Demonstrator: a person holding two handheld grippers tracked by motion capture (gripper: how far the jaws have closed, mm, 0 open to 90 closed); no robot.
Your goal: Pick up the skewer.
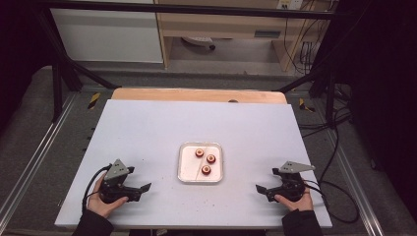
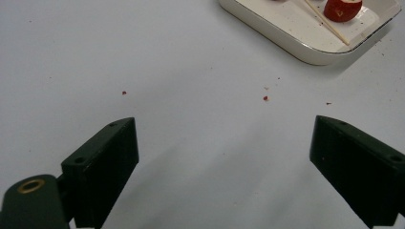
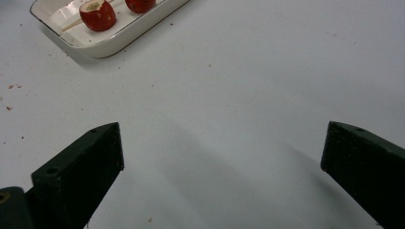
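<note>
Left hand-held gripper point(image 1: 140, 189), tray point(image 1: 183, 169) beyond, apart

Table point(image 1: 147, 132): white top, lightly speckled with red crumbs point(image 2: 265, 98); a strip of bare wood point(image 1: 196, 94) shows along its far edge. Frame point(image 1: 54, 73): black bars cross overhead and slant down at both far corners. Floor point(image 1: 29, 142): grey, with metal rails point(image 1: 37, 152) either side of the table. Rear: white panel point(image 1: 105, 34) at left, wooden shelving point(image 1: 221, 24) at centre. Right: black cables point(image 1: 334, 142) hanging and trailing on the floor. Room edges dark.
</note>
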